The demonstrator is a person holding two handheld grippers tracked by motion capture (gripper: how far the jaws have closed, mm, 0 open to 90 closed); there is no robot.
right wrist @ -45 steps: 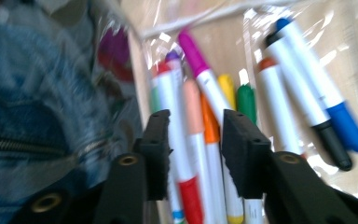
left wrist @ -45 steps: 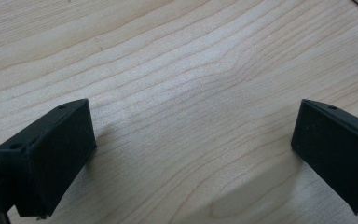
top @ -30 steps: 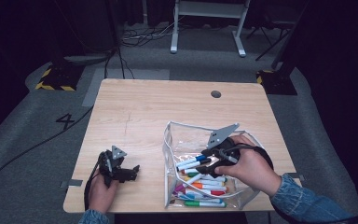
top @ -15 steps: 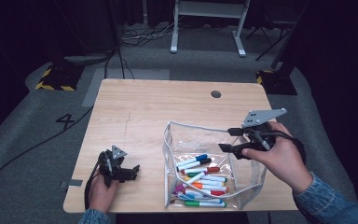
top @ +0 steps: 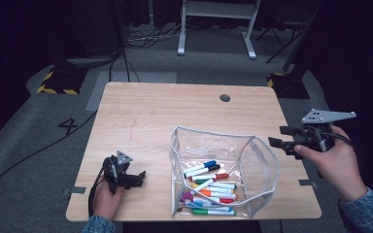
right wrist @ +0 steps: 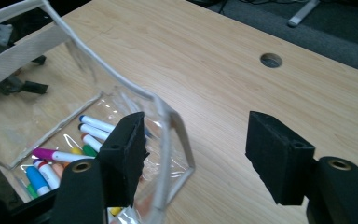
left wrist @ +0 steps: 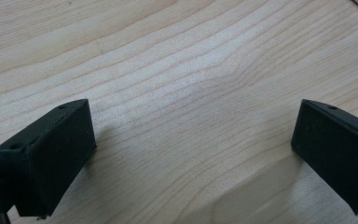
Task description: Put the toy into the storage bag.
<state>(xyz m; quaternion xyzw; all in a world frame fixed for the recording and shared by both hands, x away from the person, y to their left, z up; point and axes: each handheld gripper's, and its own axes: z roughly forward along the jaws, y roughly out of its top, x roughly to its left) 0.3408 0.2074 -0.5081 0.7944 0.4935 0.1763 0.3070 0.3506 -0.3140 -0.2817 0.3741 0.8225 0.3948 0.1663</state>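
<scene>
pouch (top: 223, 172): clear, standing open on the bench (top: 175, 111), markers (top: 209, 187) piled inside
right tongs (top: 278, 137): spread, empty, just off the pouch's right rim
left tongs (top: 137, 177): spread, resting low on the wood
tip: come in level, pinch the rim, don't crush it

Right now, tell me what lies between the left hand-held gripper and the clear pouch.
Bare wooden table between left hand-held gripper and clear pouch, seen in the high view.

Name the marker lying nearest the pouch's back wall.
The blue-capped marker: it lies at the top of the pile in the pouch, just beyond the black-capped one.
</scene>
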